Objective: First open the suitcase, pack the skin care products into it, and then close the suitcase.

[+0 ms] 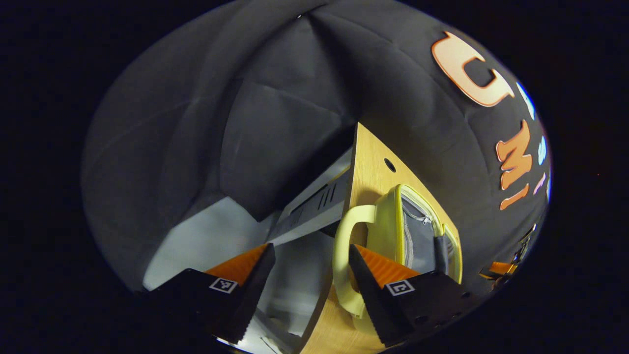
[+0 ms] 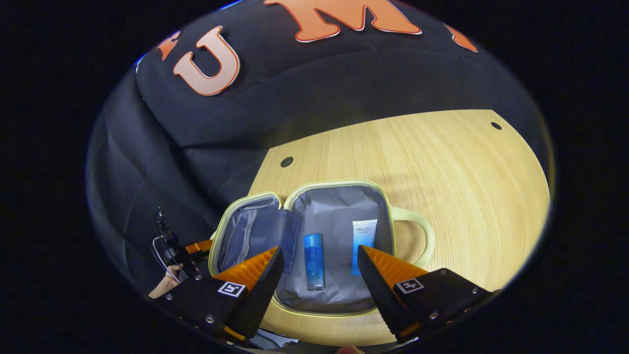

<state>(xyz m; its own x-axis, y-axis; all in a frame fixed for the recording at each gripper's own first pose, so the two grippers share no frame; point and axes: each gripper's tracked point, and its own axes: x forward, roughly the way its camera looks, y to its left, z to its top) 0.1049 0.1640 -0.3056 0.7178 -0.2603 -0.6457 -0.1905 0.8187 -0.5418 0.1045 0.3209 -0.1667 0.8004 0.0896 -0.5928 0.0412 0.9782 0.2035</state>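
Observation:
A yellow-green suitcase (image 2: 339, 314) with grey lining lies open on the wooden table (image 2: 467, 196). Its lid (image 2: 248, 231) is swung out to the left and its looped handle (image 2: 420, 231) points right. Inside lie a blue bottle (image 2: 313, 262) and a white-and-blue tube (image 2: 362, 243), side by side. My right gripper (image 2: 319, 250) hovers open over the near rim, with both products between its fingers' lines. My left gripper (image 2: 189, 248), held by a hand (image 2: 164, 286), sits beside the lid's outer edge. In the left gripper view the left gripper (image 1: 310, 247) is open, and a suitcase handle (image 1: 344, 231) curves past one finger.
The table has small round holes (image 2: 286, 161) near its back edge, and bare wood stretches right of the case. In the left gripper view the table edge (image 1: 351, 162) drops off to a grey metal frame (image 1: 314, 204) and pale floor (image 1: 206, 236).

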